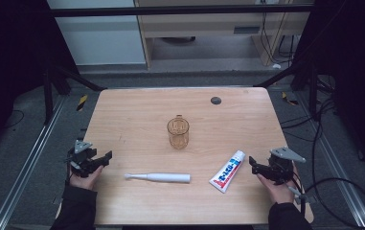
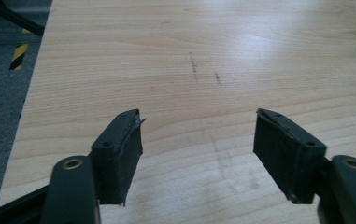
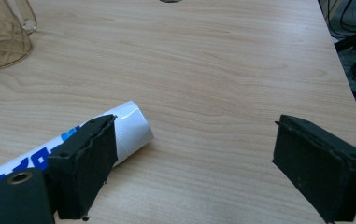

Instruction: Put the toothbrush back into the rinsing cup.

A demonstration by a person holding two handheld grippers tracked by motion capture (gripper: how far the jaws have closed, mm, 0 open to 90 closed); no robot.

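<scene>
- Two grippers spread, holding nothing: left gripper [image 1: 107,156], right gripper [image 1: 252,162].
- Toothpaste tube [image 1: 227,171] lies flat just beside right gripper; blue lettering, possibly Japanese, unreadable.
- Toothbrush [image 1: 157,178] lies mid-table; cup [image 1: 177,132] upright behind.

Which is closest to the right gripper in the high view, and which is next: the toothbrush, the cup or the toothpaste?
From the right gripper:
1. Toothpaste tube, lying just beside its jaws.
2. Cup, upright mid-table.
3. Toothbrush, lying flat along the near edge, towards the left gripper.
</scene>
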